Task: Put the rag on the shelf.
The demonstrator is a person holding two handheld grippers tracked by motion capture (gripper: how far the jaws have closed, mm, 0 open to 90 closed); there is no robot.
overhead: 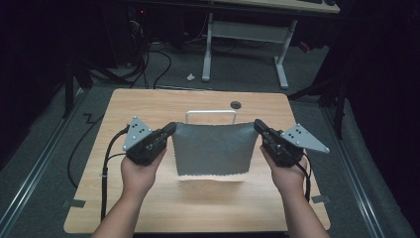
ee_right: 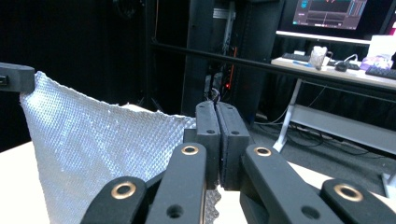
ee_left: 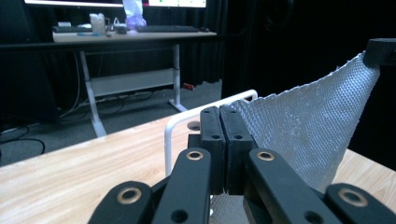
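Hanging above the bench (overhead: 148, 106), a grey waffle-textured cloth (overhead: 214, 148) is being pinched at its corners by the clenched left claw (overhead: 171, 128) and right claw (overhead: 258, 126), its weave showing in the gripper views.

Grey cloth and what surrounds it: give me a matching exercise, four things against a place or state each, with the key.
Things:
1. grey cloth
2. left hand-held gripper
3. white wire rack
4. round hole

Places or states:
A. stands on the table behind the cloth
B. shut on the cloth's top left corner
C. hangs stretched between both hand-held grippers
D. in the tabletop near its far edge

Pairs: 1-C, 2-B, 3-A, 4-D
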